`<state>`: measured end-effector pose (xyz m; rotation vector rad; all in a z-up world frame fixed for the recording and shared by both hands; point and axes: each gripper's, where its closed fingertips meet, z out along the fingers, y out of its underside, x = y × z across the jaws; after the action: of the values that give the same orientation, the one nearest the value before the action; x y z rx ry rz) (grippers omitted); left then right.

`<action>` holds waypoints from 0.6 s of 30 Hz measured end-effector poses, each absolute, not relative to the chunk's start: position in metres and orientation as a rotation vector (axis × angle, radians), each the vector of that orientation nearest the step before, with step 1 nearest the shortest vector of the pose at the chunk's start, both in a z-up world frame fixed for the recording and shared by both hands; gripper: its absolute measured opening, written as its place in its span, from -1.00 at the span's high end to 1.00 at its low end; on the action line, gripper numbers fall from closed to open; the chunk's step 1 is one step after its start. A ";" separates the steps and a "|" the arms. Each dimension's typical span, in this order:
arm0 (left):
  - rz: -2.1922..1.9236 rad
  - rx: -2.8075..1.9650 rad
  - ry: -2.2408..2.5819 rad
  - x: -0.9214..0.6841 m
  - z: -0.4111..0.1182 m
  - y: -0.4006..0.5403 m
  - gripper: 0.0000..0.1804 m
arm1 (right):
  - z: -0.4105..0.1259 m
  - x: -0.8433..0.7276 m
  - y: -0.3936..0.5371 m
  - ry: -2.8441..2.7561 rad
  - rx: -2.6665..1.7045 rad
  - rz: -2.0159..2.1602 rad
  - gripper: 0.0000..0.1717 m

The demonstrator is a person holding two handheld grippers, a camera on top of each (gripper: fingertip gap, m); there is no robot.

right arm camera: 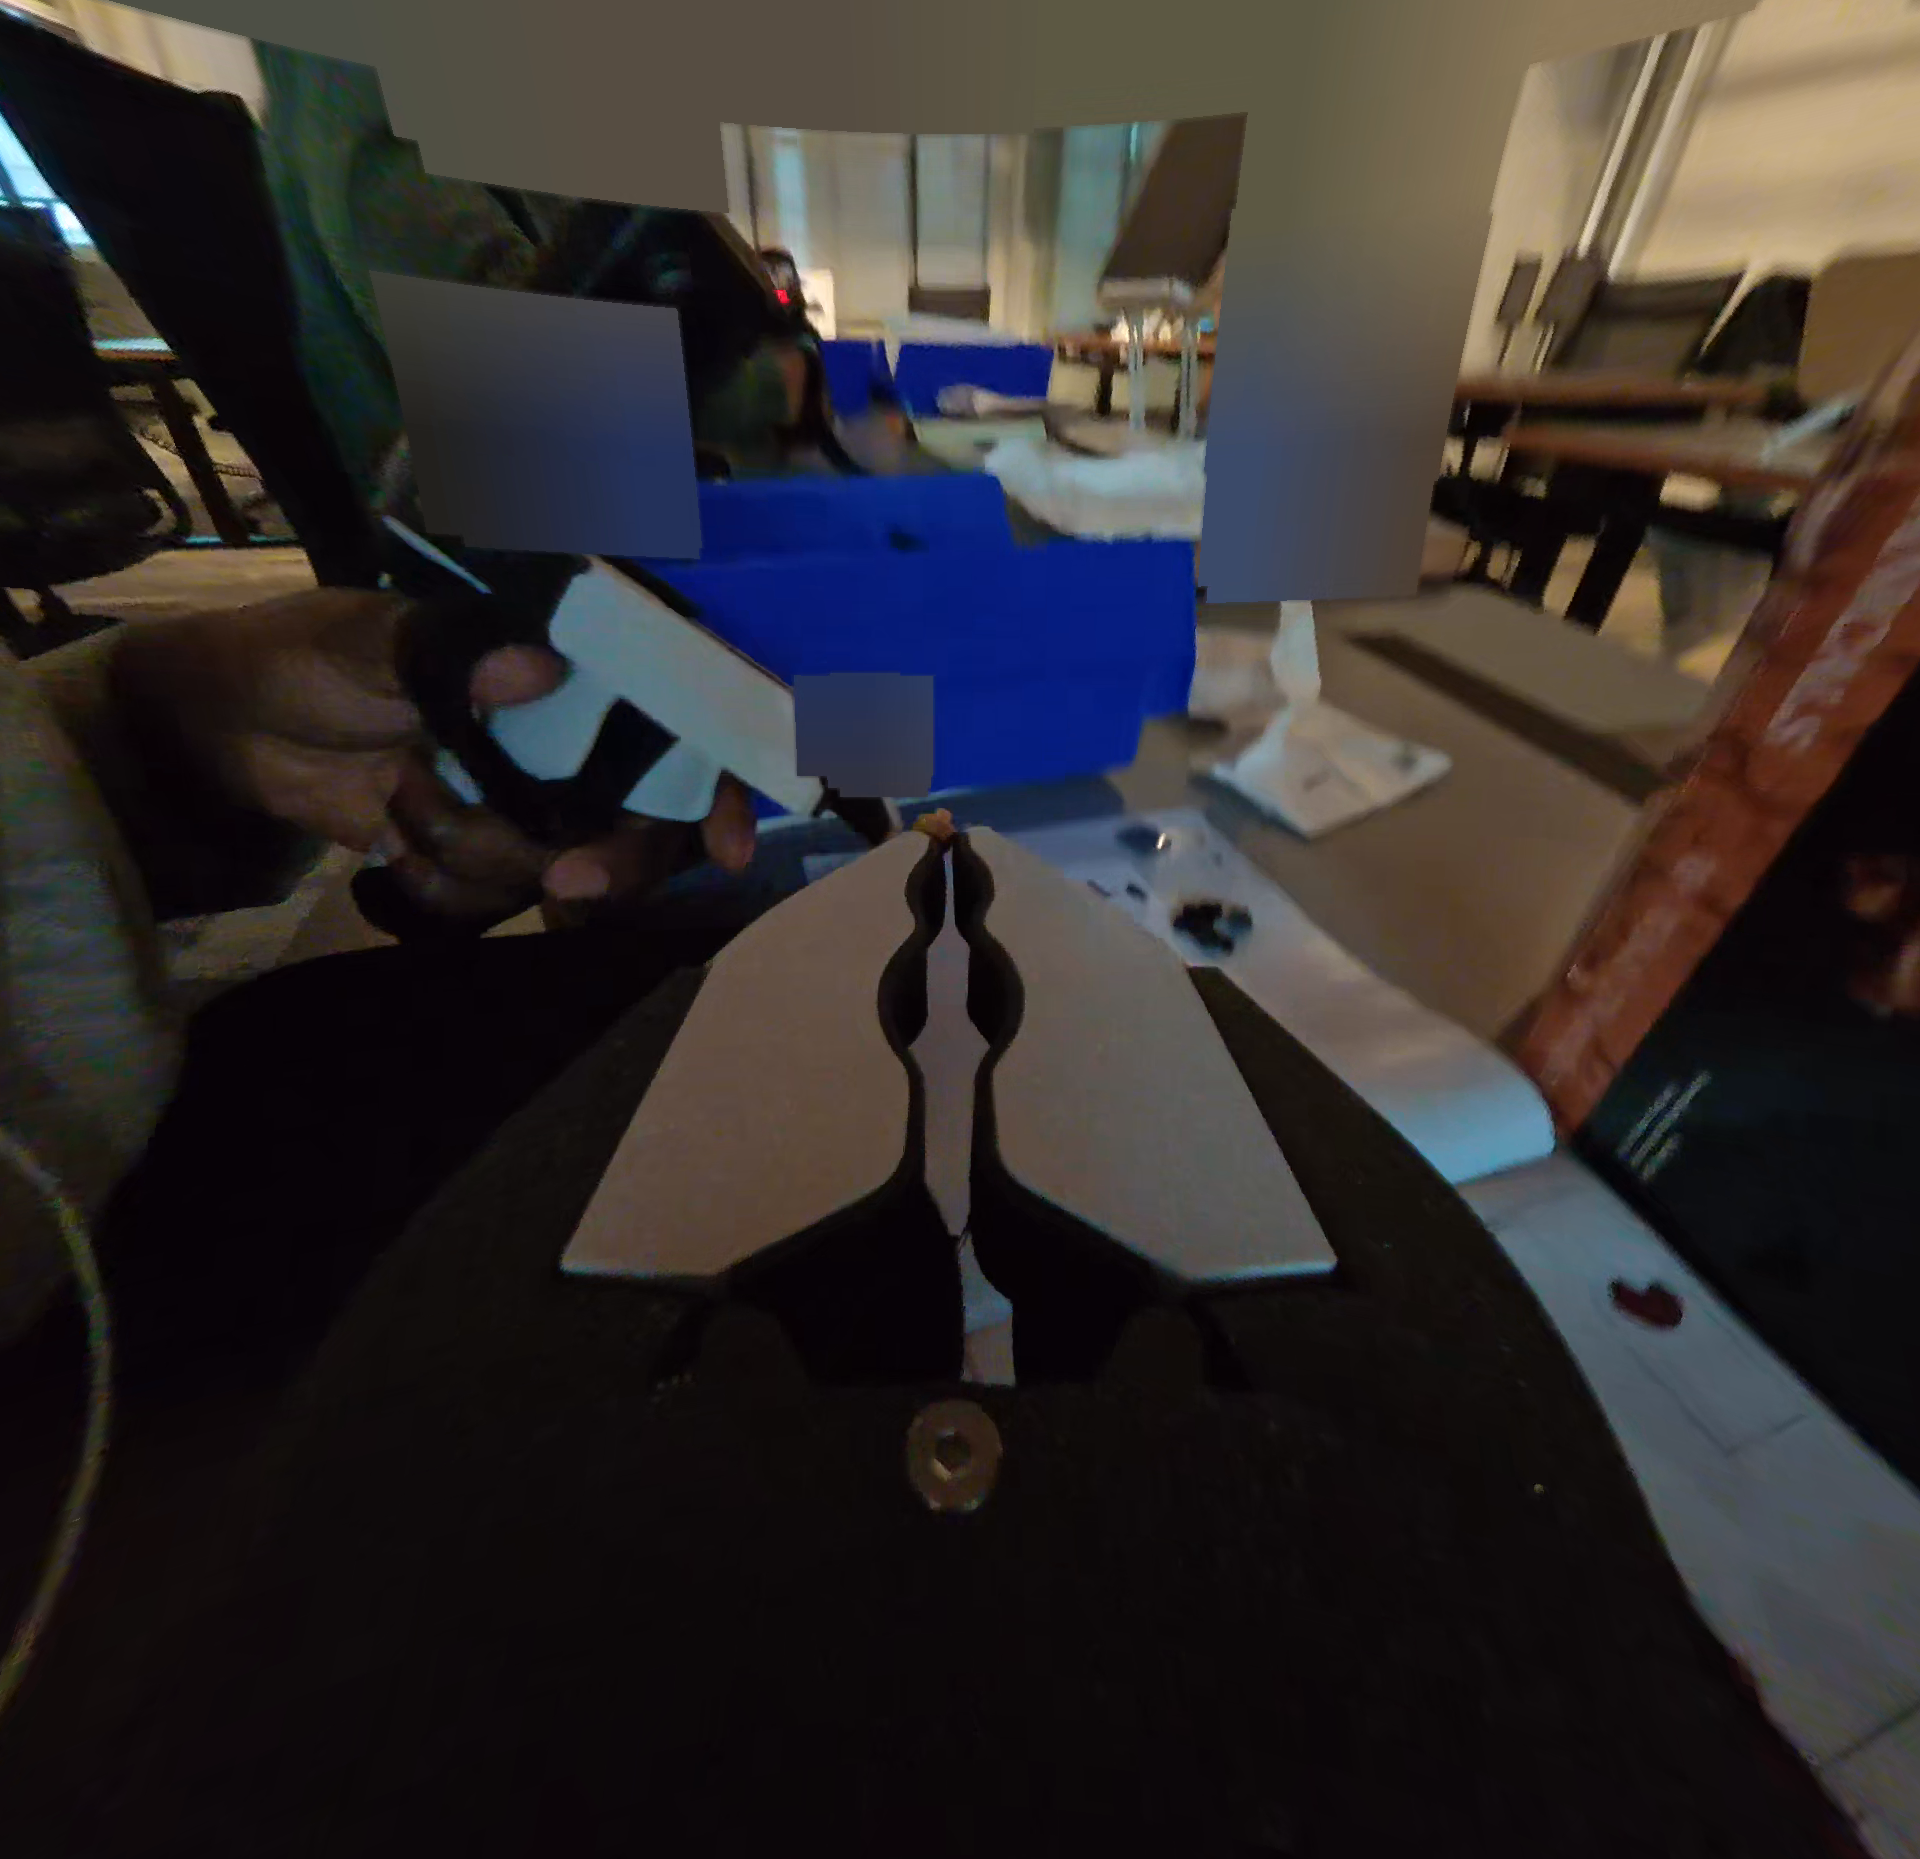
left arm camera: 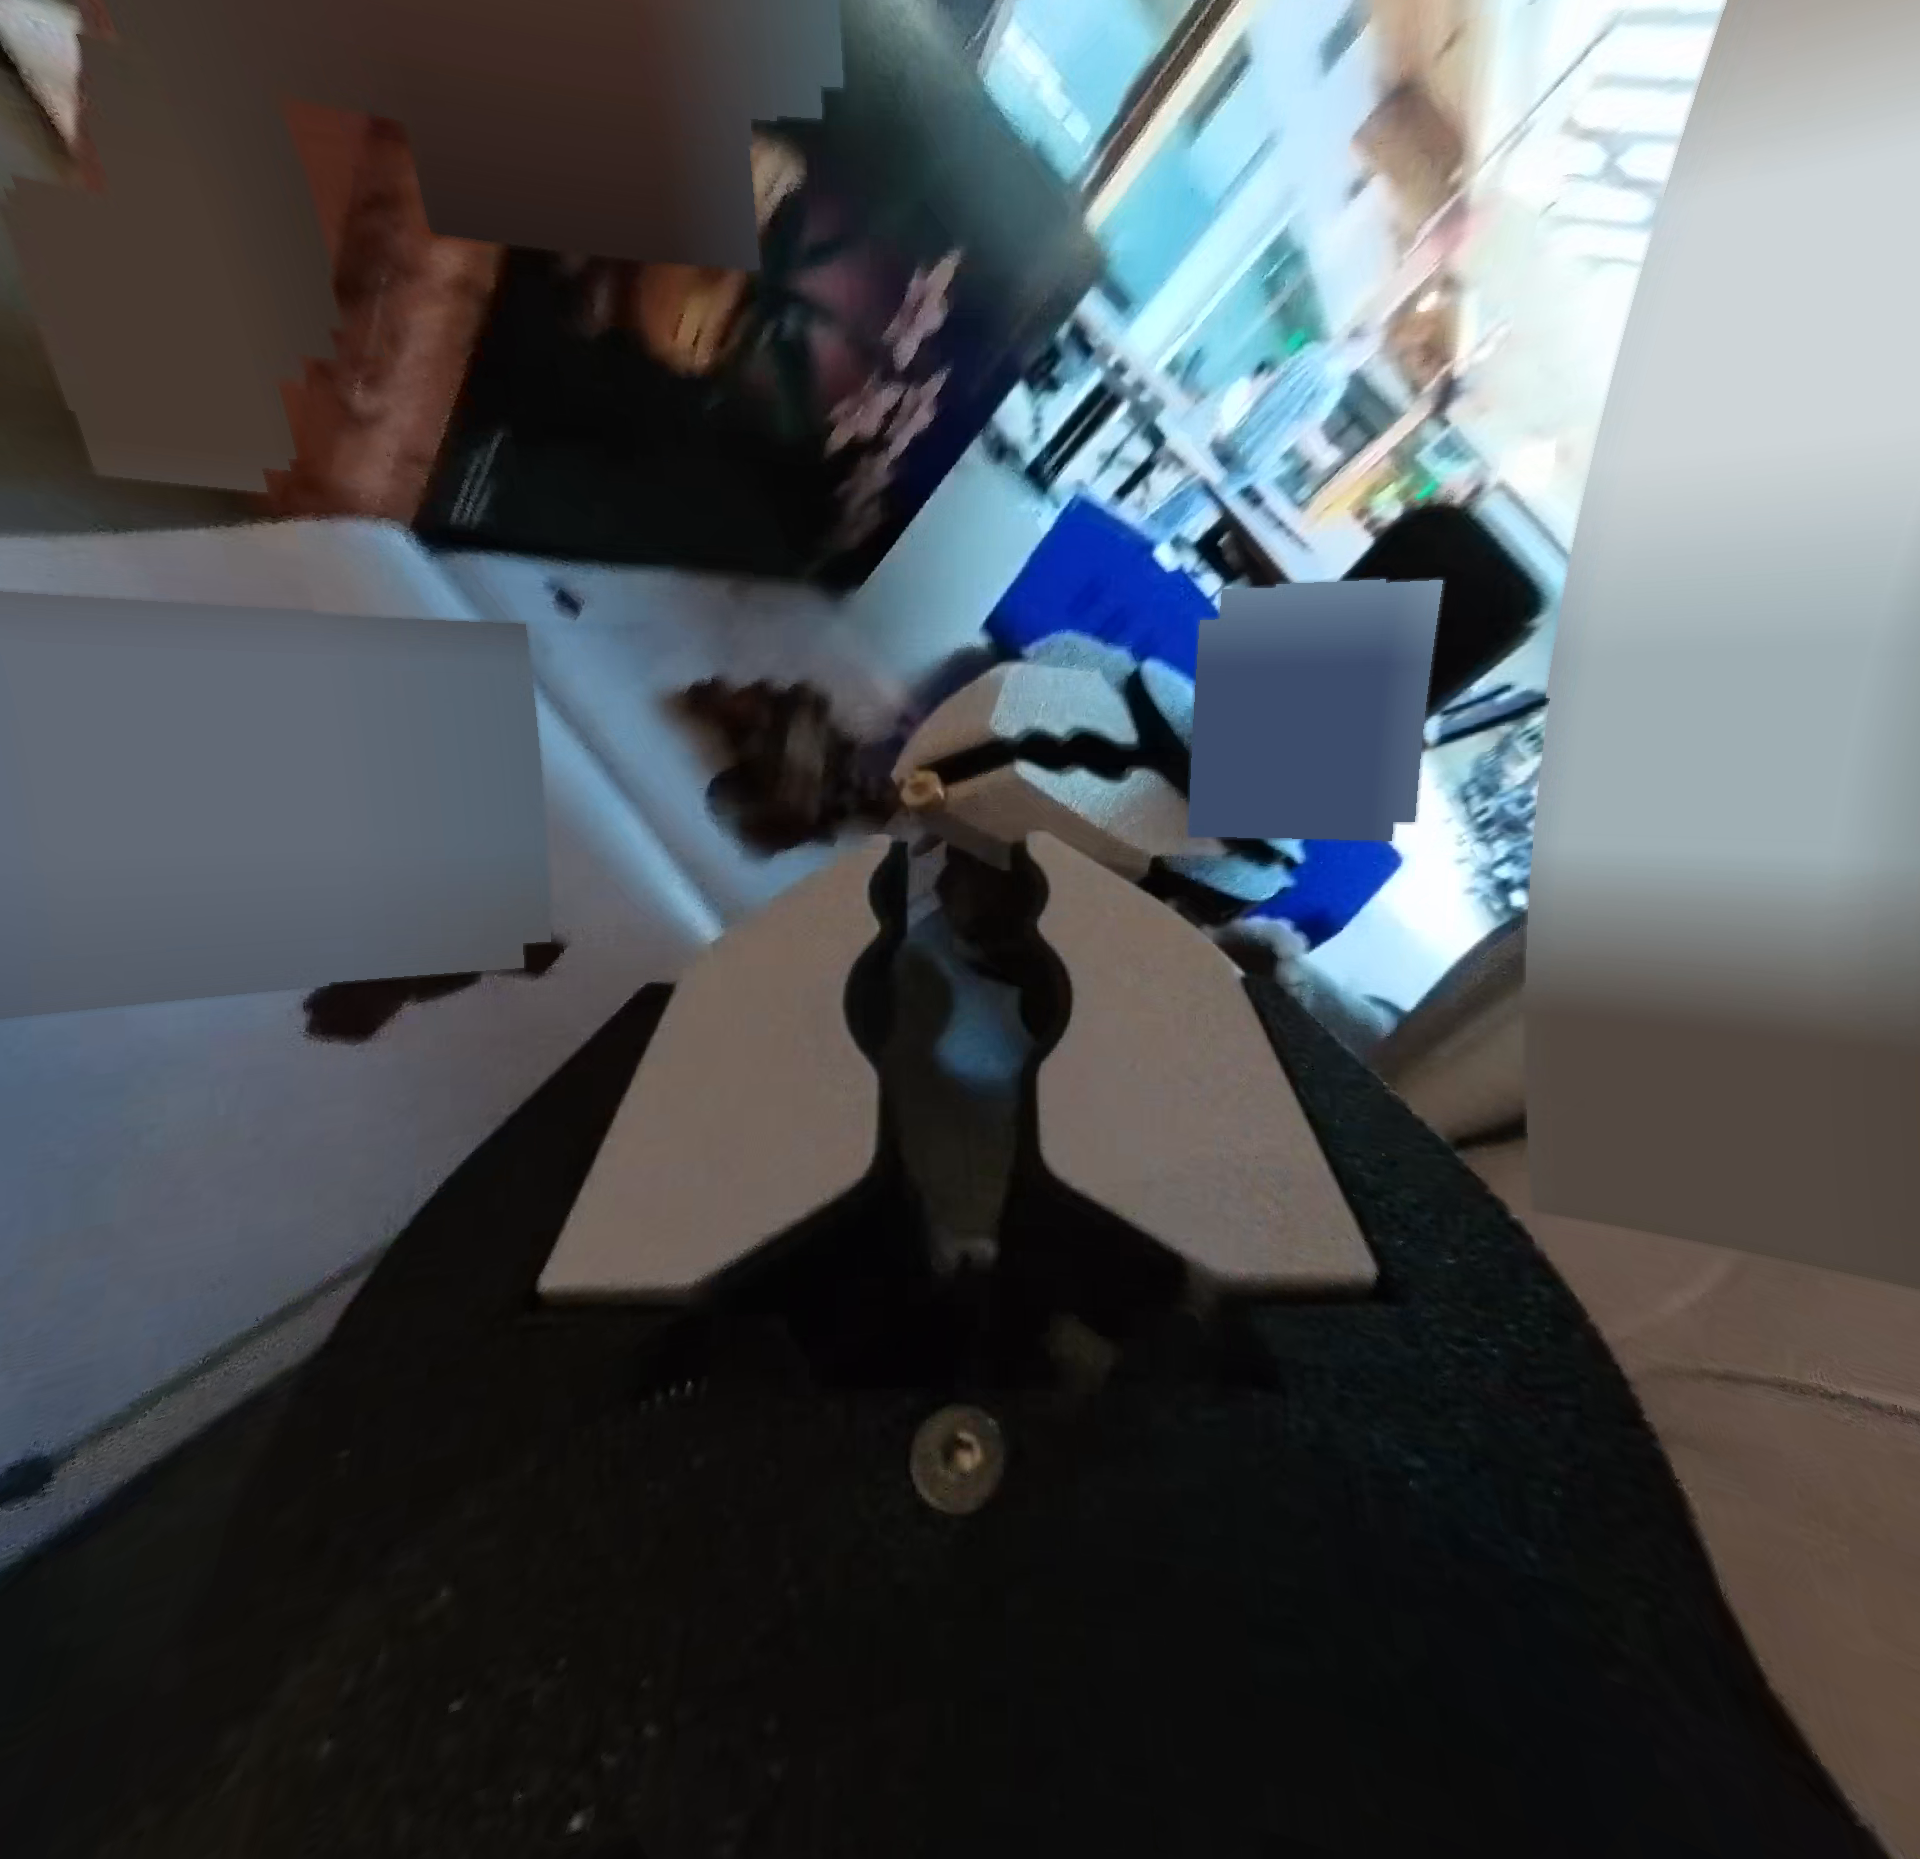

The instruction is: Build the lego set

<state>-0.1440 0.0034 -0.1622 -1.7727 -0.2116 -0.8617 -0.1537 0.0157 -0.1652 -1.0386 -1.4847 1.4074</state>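
Observation:
My right gripper is shut on a tiny tan piece that sticks out of its fingertips. It also shows in the left wrist view, tips pointing left, with the tan piece at their end. My left gripper is open, its tips just under the right gripper's tips and the tan piece. I cannot tell what the dark shape in its gap is. In the right wrist view a hand holds the left gripper, whose tip is close to the tan piece.
A white paper sheet lies on the table with a pile of small dark pieces, also seen in the right wrist view. A dark picture box stands behind it. Blue bins stand farther back. A small red piece lies on the sheet.

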 end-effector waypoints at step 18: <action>-0.922 -1.662 -0.128 -0.124 -0.115 -0.001 0.90 | -0.117 -0.132 -0.007 -1.416 -0.771 1.509 1.00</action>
<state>-0.1243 -0.0011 -0.1151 -1.6619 -0.1276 -0.9219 -0.1325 -0.0068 -0.1173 -0.7706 -1.4164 1.5089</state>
